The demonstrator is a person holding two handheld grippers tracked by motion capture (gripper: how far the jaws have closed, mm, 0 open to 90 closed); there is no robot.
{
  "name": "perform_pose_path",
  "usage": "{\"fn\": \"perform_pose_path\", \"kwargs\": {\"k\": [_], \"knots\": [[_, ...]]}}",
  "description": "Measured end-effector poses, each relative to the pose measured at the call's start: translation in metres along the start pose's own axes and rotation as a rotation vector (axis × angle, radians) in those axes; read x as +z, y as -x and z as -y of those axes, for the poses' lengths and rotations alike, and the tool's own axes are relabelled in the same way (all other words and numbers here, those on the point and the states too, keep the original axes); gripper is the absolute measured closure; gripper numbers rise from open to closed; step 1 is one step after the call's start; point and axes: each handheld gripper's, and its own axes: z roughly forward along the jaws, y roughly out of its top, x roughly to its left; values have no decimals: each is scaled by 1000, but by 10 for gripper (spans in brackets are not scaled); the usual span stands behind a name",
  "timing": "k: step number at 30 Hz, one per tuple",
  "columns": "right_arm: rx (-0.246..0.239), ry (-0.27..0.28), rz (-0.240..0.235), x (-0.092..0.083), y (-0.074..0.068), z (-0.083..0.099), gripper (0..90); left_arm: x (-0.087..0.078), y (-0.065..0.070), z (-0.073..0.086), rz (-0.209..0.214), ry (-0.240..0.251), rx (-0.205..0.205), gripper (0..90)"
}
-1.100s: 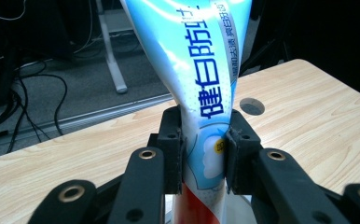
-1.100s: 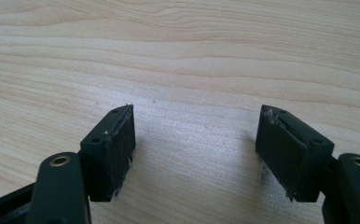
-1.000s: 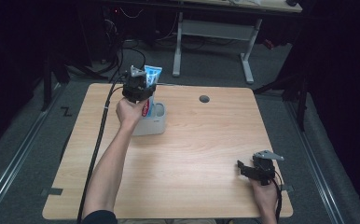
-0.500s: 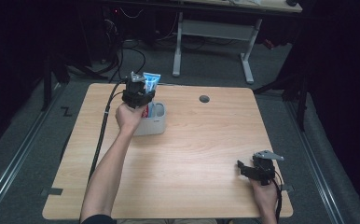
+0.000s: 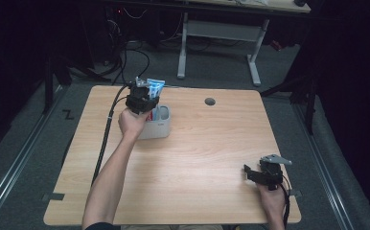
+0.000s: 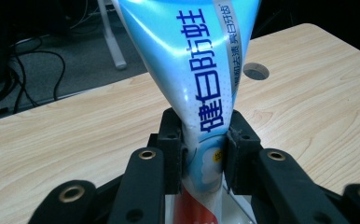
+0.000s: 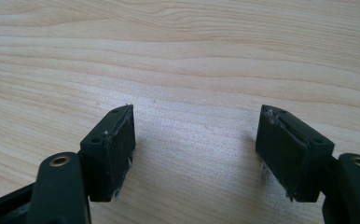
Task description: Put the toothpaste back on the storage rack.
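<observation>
High view | left gripper (image 5: 147, 98) pinching a blue toothpaste tube (image 5: 154, 87), tube standing upright in the grey holder (image 5: 160, 128) near the desk (image 5: 212, 158) far left corner | right gripper (image 5: 255, 173) resting near the near right corner, jaws spreading wide with nothing between.

From the high view I get a well-lit counter (image 5: 212, 158) under overhead light, while the room around it sinks into near black. Both gripper views are sharp, with soft shadows beneath the fingers (image 7: 115, 149). A mild sheen glares off the tube (image 6: 192, 70).
</observation>
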Motion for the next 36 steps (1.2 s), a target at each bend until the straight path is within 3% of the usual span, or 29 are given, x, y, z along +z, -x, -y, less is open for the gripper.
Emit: {"fn": "perform_pose_path", "kwargs": {"k": [9, 23, 36], "knots": [[15, 2, -9, 0, 1, 0, 284, 3, 0, 5, -25, -33, 1, 721], [6, 1, -8, 0, 0, 0, 283, 10, 7, 9, -19, -59, 25, 721], [0, -1, -4, 0, 0, 0, 284, 10, 0, 23, 1, -50, -27, 720]]}}
